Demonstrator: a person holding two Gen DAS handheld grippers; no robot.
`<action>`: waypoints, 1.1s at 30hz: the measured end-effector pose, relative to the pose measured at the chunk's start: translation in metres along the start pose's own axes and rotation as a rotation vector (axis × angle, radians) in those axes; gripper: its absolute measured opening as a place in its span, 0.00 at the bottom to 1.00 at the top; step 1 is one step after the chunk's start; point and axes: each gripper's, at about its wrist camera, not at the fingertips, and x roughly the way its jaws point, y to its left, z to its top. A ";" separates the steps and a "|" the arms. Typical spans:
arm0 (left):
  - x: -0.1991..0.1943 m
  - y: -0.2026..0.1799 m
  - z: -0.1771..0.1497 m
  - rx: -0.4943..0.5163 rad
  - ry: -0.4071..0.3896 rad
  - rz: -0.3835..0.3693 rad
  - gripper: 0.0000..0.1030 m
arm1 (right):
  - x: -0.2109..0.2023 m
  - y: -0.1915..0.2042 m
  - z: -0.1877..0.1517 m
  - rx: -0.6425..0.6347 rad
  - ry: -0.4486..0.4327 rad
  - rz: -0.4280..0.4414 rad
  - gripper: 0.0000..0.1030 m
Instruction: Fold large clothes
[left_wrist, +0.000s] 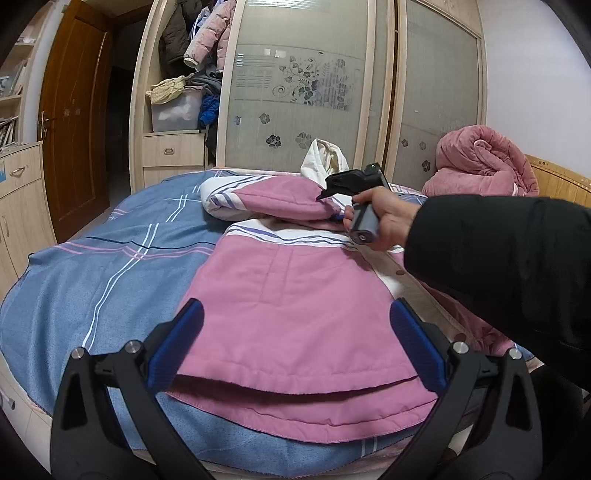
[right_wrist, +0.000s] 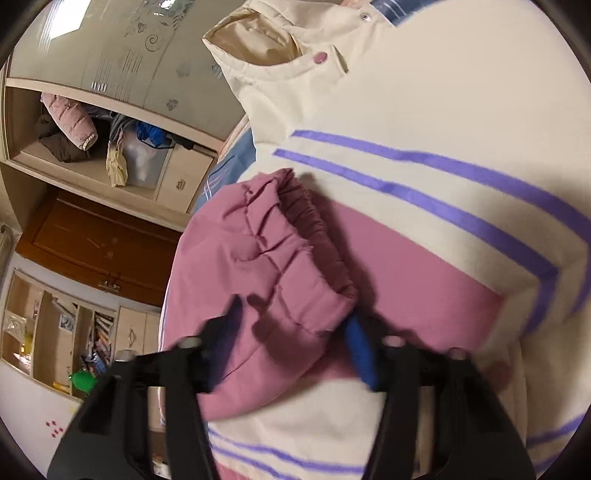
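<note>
The pink and white jacket (left_wrist: 291, 295) lies on the bed (left_wrist: 92, 280), low in the middle of the frame. The right tool (right_wrist: 291, 343) pinches the pink sleeve cuff (right_wrist: 295, 280). The puffy cuff could slip out. The left tool (left_wrist: 295, 347) is wide open, holding nothing. No words can be read.

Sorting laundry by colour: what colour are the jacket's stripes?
Purple stripes on cream; right wrist view.

You get soft, even indoor light in both views. Fisheye bending curves the wardrobe (left_wrist: 295, 85), with dark vignette corners. Your right view is motion-blurred, worst around the hand-held gripper (right_wrist: 291, 350).
</note>
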 end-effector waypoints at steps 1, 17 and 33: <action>0.001 0.000 0.000 0.000 0.004 -0.002 0.98 | 0.000 0.005 0.001 -0.015 -0.004 0.006 0.21; 0.012 -0.014 -0.003 0.030 0.031 -0.032 0.98 | -0.227 0.078 0.067 -0.419 -0.410 -0.096 0.15; 0.028 -0.025 -0.010 0.061 0.088 0.031 0.98 | -0.248 -0.103 0.000 -0.227 -0.429 -0.329 0.83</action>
